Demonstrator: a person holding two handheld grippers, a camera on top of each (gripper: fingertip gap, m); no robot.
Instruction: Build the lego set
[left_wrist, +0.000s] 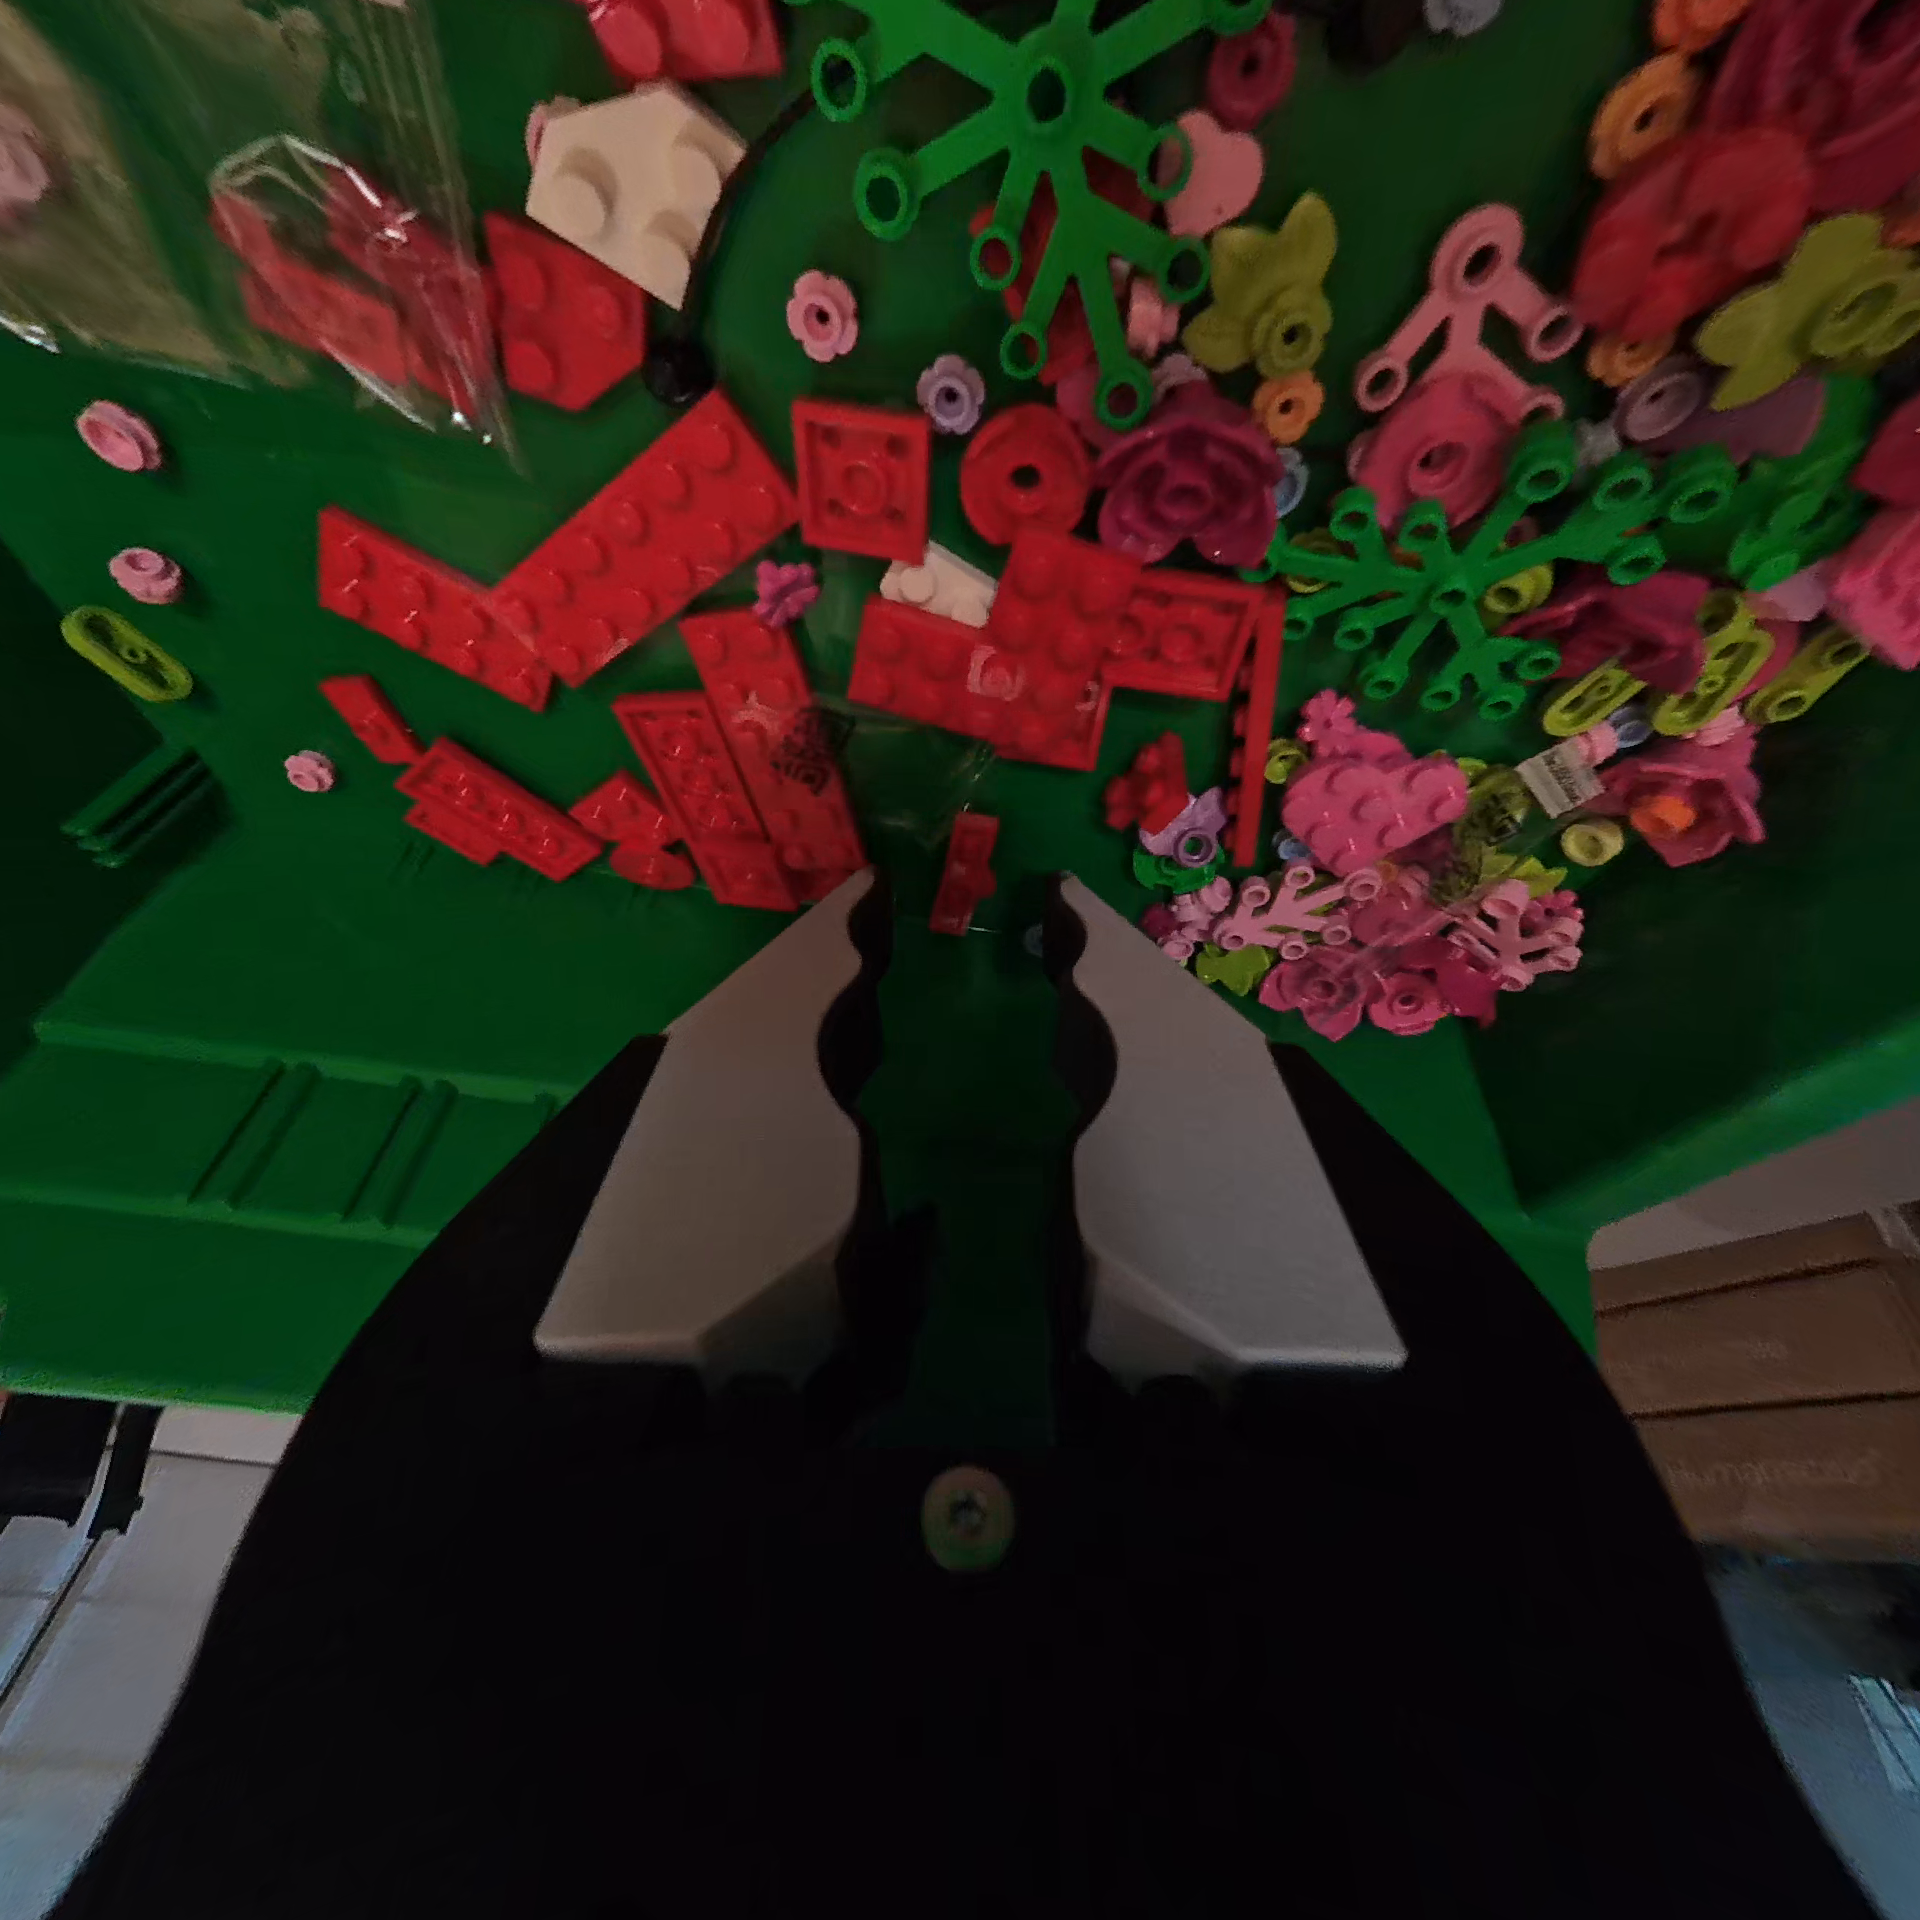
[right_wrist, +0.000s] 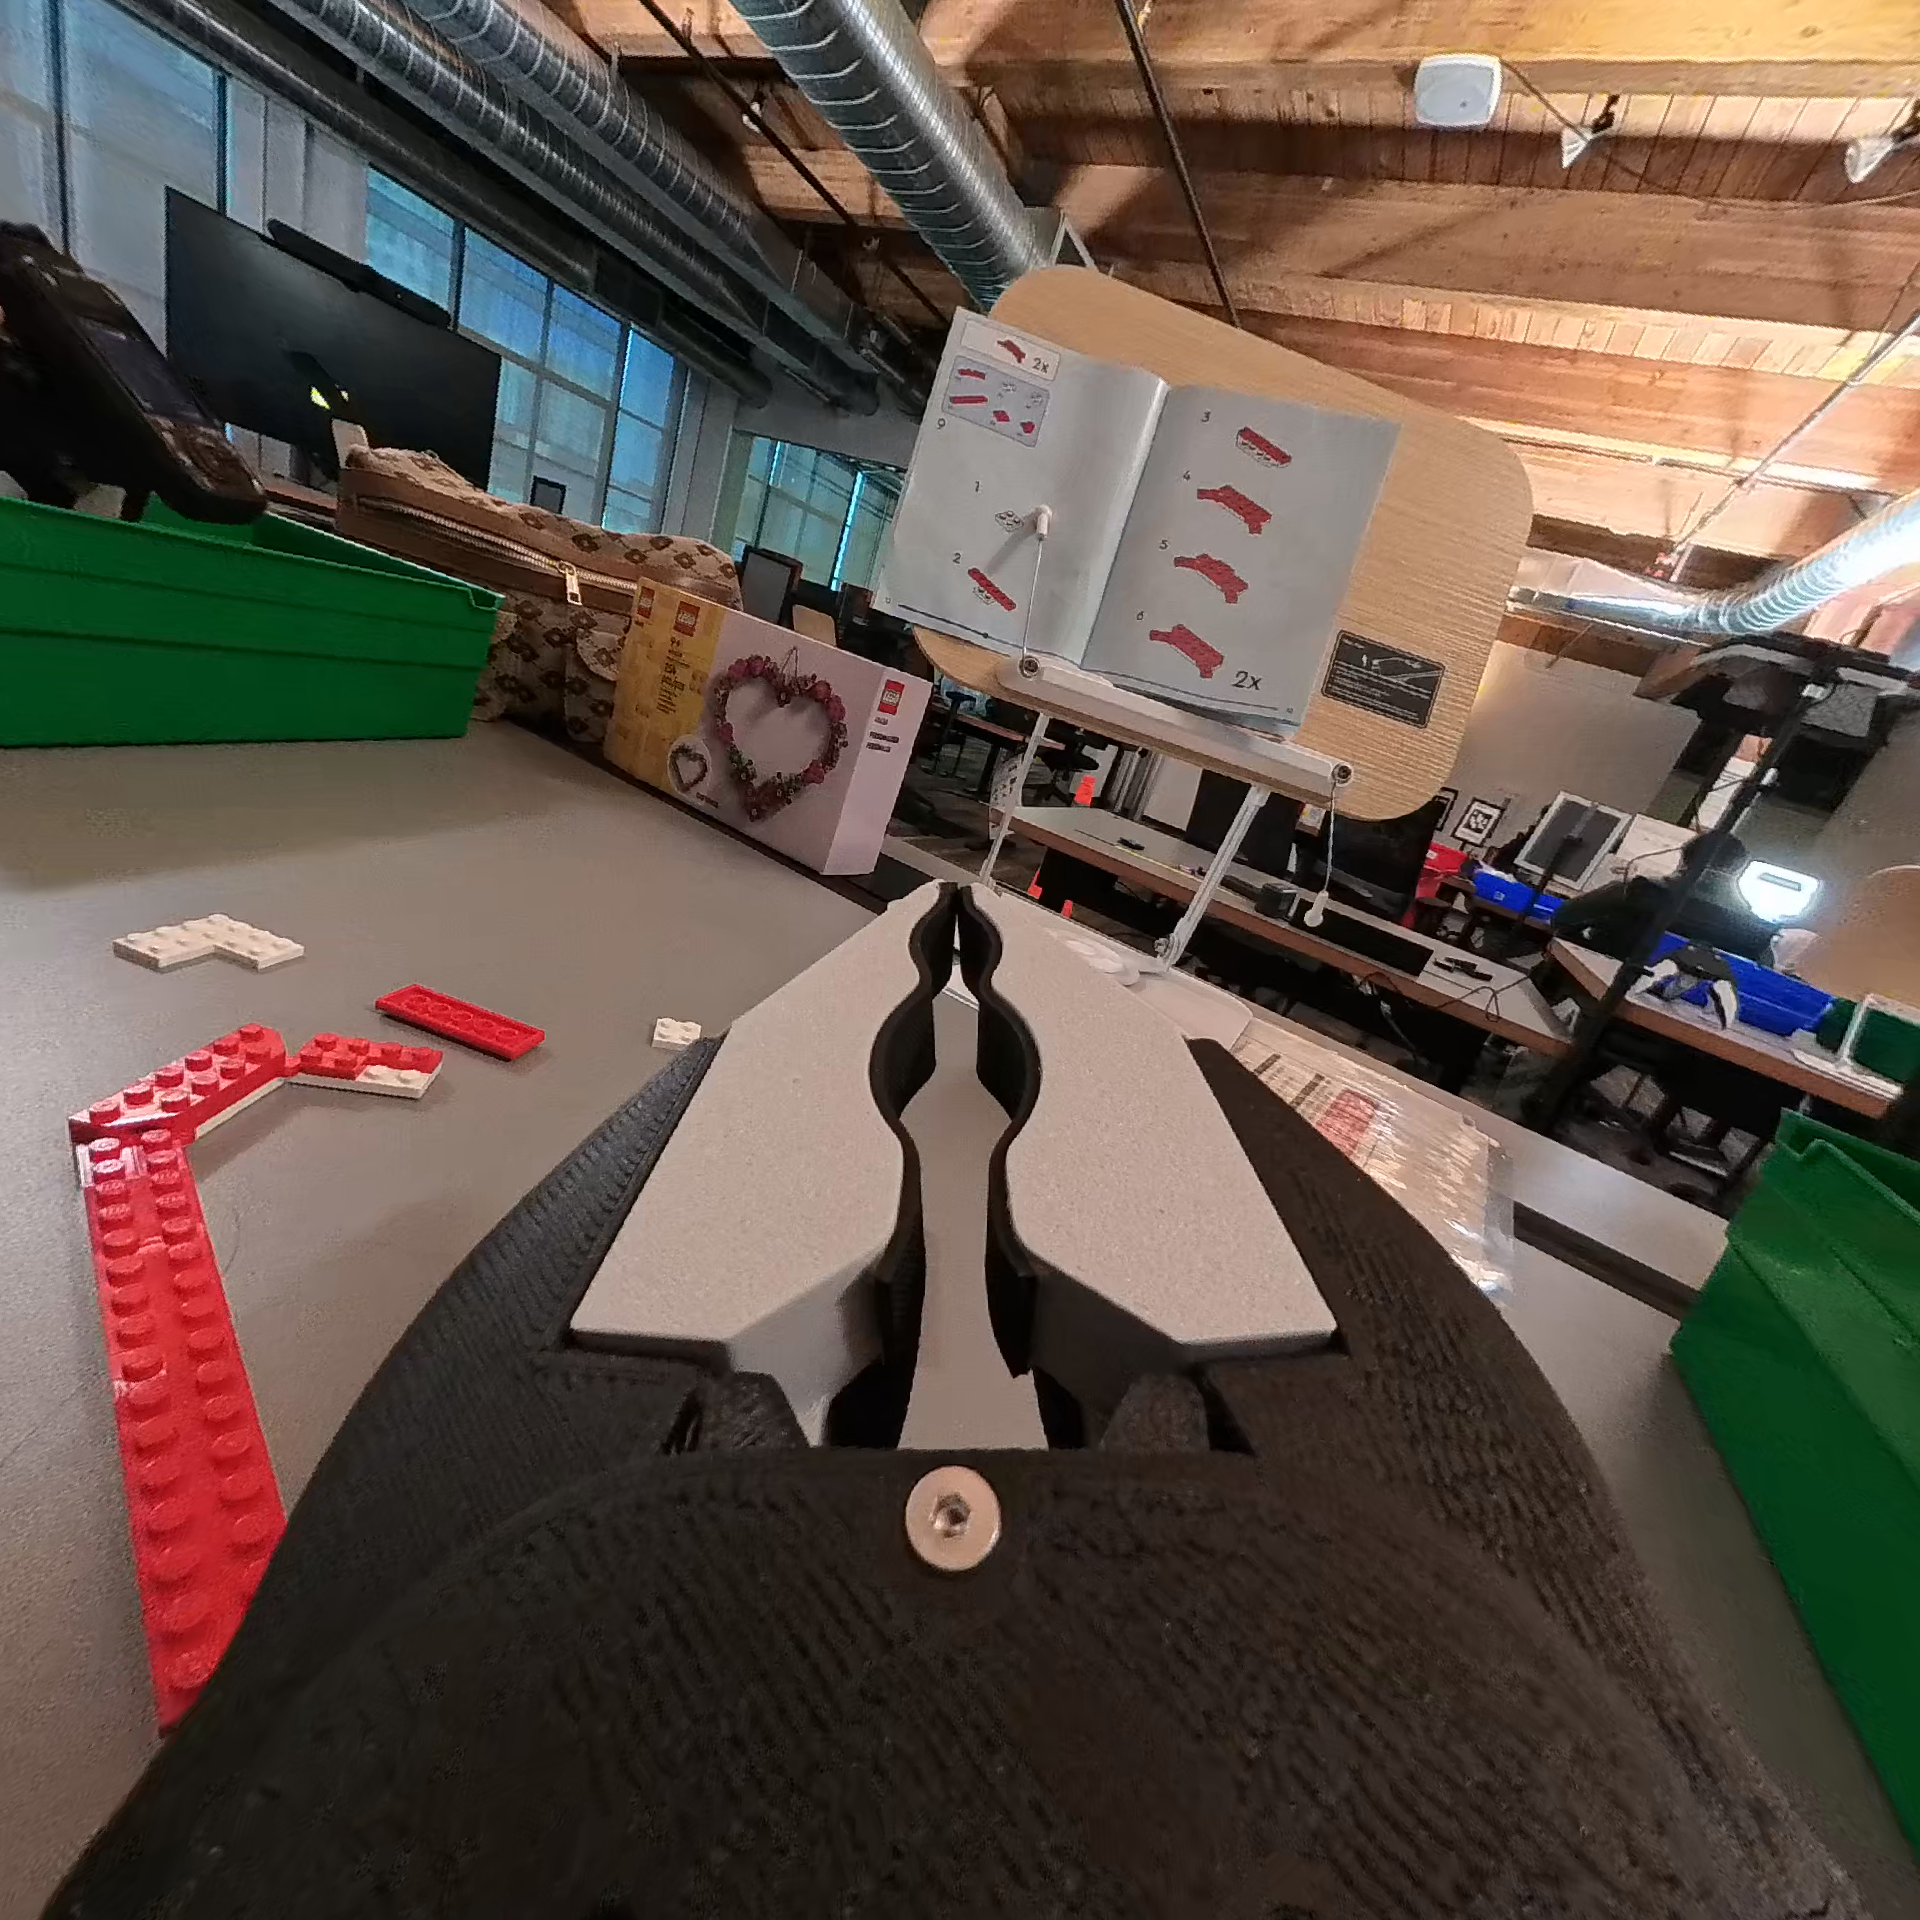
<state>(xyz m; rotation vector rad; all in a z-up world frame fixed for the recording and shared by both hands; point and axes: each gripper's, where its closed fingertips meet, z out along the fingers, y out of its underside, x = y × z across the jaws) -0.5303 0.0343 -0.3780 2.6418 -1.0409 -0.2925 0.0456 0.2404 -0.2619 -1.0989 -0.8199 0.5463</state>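
Note:
In the left wrist view my left gripper (left_wrist: 966, 894) is open over a green tray (left_wrist: 312, 1091) full of loose Lego pieces. A small red plate (left_wrist: 964, 871) lies between its fingertips, untouched. Several red plates (left_wrist: 644, 540) lie ahead on the left, and pink flower and green leaf pieces (left_wrist: 1403, 582) on the right. In the right wrist view my right gripper (right_wrist: 956, 896) is shut and empty above the grey table (right_wrist: 520, 852). A partly built red frame (right_wrist: 177, 1299) with white plates under it lies to its left.
A white L-shaped plate (right_wrist: 208, 940), a red plate (right_wrist: 457, 1020) and a small white piece (right_wrist: 675, 1032) lie on the table. The open instruction booklet (right_wrist: 1132, 520) stands ahead on a stand, the set's box (right_wrist: 769, 727) beside it. Green trays stand at left (right_wrist: 229, 623) and right (right_wrist: 1818, 1351). The gap from one gripper's tips to the other's is roughly 60 cm.

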